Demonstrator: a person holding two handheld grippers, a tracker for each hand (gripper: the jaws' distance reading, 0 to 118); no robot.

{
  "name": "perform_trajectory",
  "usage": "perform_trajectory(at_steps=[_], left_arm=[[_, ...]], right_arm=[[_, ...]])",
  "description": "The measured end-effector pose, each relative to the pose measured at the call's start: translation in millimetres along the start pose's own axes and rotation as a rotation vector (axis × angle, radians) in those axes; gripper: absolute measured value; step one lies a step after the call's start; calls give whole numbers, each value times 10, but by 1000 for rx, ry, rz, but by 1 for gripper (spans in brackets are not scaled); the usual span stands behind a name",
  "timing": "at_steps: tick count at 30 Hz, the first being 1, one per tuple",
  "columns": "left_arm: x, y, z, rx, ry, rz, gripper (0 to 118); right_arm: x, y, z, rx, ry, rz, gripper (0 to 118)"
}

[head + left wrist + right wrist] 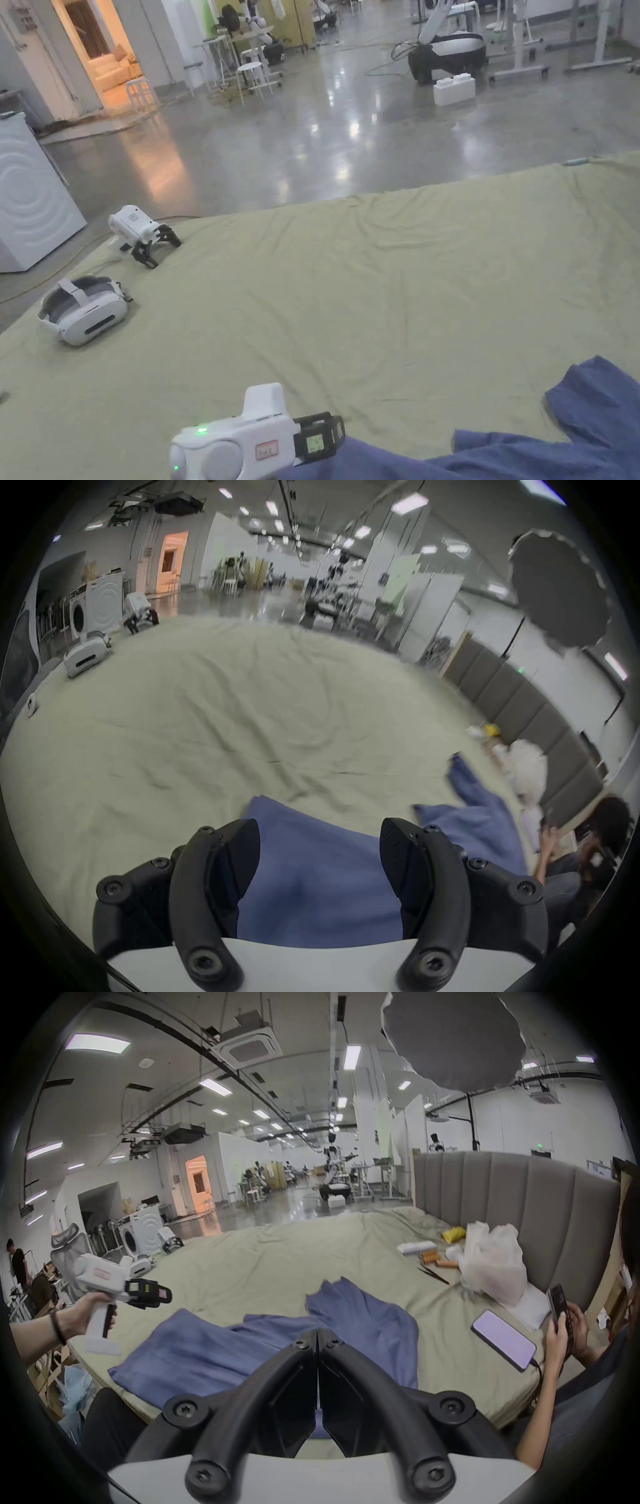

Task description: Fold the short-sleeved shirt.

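So we've got the blue shirt (263, 1342) lying rumpled on the near edge of the green bedsheet (375, 281). Our left gripper (318, 857) hangs just above it with its jaws wide apart, nothing in them. Our right gripper (317, 1338) has its jaws pressed together, empty, above the shirt. A spare gripper (140, 232) and a headset (84, 309) sit at the far left.

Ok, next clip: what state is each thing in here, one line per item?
left gripper: open, jaws apart above the shirt, nothing held.
right gripper: shut, jaws together, no cloth seen between them.
blue shirt: unfolded, spread out rumpled on the bed sheet.
phone: lying flat on the sheet, screen lit, cable attached.
spare gripper: resting on the sheet, unheld.
headset: lying on the sheet.
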State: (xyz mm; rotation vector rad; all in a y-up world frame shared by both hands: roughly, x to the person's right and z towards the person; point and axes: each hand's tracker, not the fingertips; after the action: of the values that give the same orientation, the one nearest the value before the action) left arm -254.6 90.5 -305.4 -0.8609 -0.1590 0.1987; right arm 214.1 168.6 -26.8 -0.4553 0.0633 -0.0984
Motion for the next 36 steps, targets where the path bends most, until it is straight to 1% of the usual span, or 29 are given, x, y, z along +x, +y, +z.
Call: perform_trajectory(at_steps=[2,4,6,7,8,10,11,13,15,16,17,18,19,20,21,22,23,24,26,27,29,30,31,32,33,34,35,36], left_arm=[[-85,45,-334,-53,36,-30,74],[-125,28,-518,-82,64,-17,71],[-139,13,-644,-85,49,-21,65],[-122,-17,-668,-97,48,-32,59],[-91,-30,-701,-112,68,-55,47],[-41,-57,-707,-107,120,-117,30],[6,-76,-675,-103,131,-123,23],[28,-85,-689,-112,117,-128,18],[83,-108,-722,-131,135,-163,10],[143,-119,-739,-139,169,-203,3],[203,-122,-744,-146,181,-235,1],[270,-138,-750,-147,188,-269,1],[346,-134,-726,-154,210,-302,1],[360,-148,-738,-153,219,-316,1],[353,-160,-768,-157,212,-294,1],[322,-150,-792,-162,213,-264,1],[303,-137,-809,-171,208,-240,1],[290,-127,-815,-171,204,-238,1],[282,-106,-803,-182,197,-223,1],[264,-88,-800,-183,193,-221,1],[256,-95,-801,-184,186,-226,1],[251,-96,-797,-185,182,-225,1],[231,-96,-811,-184,180,-224,1],[224,-96,-808,-183,179,-224,1],[212,-99,-802,-180,175,-221,1],[195,-98,-788,-178,171,-217,1],[214,-93,-728,-170,162,-200,1],[188,-77,-650,-153,144,-162,1]], right_arm=[[93,-42,-31,-18,-34,-9,0],[201,-87,-71,-53,-56,-28,0],[279,-132,-98,-70,-84,-45,0],[319,-149,-117,-82,-87,-49,0],[350,-164,-134,-90,-96,-48,0],[378,-178,-149,-100,-114,-46,0],[397,-176,-160,-104,-114,-48,0],[429,-165,-200,-107,-115,-59,0],[491,-81,-343,-119,-114,-79,0],[528,-17,-438,-122,-116,-77,0],[563,54,-533,-130,-119,-56,0],[601,157,-664,-146,-123,-24,7],[646,270,-836,-186,-122,7,21],[695,348,-998,-202,-141,25,50],[772,423,-1214,-214,-131,22,70],[871,487,-1490,-279,-97,16,76],[964,517,-1738,-336,-61,-1,77],[1047,528,-1977,-341,-54,-21,77],[1242,498,-2475,-429,-73,-14,76],[1324,459,-2715,-472,-104,-16,76],[1445,335,-3060,-553,-118,49,76],[1467,275,-3181,-599,-142,83,72],[1461,217,-3234,-642,-141,123,61],[1444,198,-3213,-633,-113,132,57],[1342,254,-3084,-582,-131,141,51],[1303,292,-3023,-572,-106,153,30],[1258,313,-2965,-563,-92,171,0],[1212,342,-2899,-540,-132,218,0]])
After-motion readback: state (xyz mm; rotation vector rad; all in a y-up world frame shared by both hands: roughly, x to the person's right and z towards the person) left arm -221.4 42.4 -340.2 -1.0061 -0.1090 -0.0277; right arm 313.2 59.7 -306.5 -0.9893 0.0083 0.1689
